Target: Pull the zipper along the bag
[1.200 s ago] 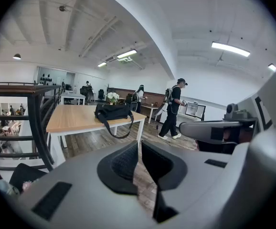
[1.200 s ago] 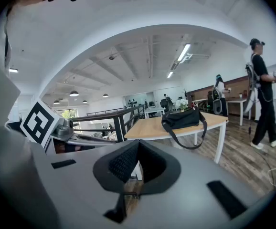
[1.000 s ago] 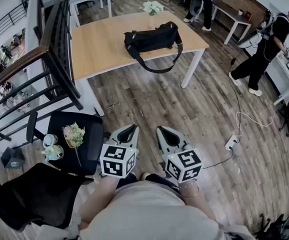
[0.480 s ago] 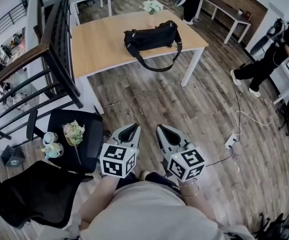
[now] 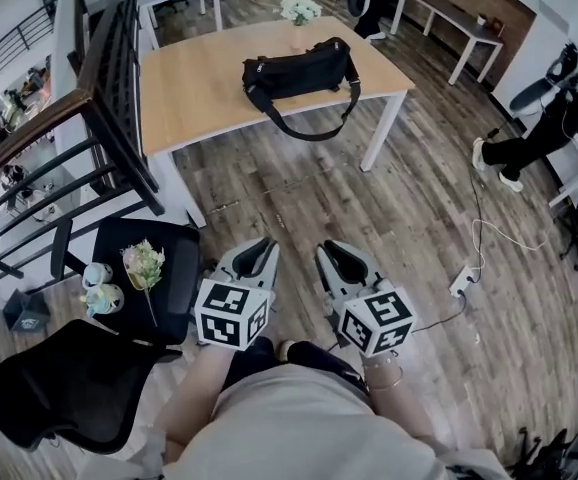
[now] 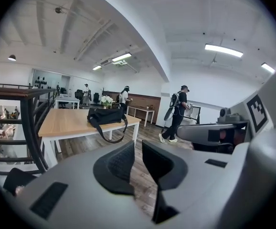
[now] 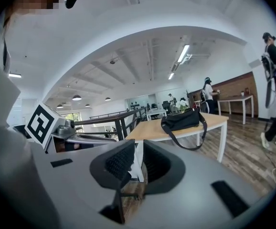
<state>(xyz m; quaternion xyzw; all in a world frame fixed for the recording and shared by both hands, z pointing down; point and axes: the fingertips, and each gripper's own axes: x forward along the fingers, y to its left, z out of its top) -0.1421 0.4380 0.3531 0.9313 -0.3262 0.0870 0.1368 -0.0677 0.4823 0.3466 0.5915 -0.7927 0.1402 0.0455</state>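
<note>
Both grippers are parked low in front of me over the wood floor (image 5: pixel 369 198), nowhere near the job. The bag (image 5: pixel 299 71) sits on the far half of the surface (image 5: pixel 194 88), well apart from both tools. Its strap (image 5: pixel 314 128) loops over the near edge. I can't make out the zipper at this range.

Left gripper (image 5: pixel 257 251): fingers (image 6: pixel 116 163) clenched to a thin slit with nothing between them, just floor showing through. My guess is it's held closed simply because it has nothing to do while I walk up.

Right gripper (image 5: pixel 331 256): its fingers (image 7: pixel 120 161) are opening, also with nothing between them. Looks like pre-opening for a grab, but that's early given the gap to the bag.

Both tools point roughly at the surface, side by side, so the approach line is straight ahead.

Judgement: the task hasn't started. Next I need to close the distance, find the zipper pull, pin the bag body with one gripper and pinch the pull with the other.

Risks: the bag is soft and lies loose, so it will likely slide if it isn't braced. The dangling strap could snag. A chair (image 5: pixel 174 268) with flowers (image 5: pixel 144 265) on it stands just to my left, so I'll stay clear of it.
</note>
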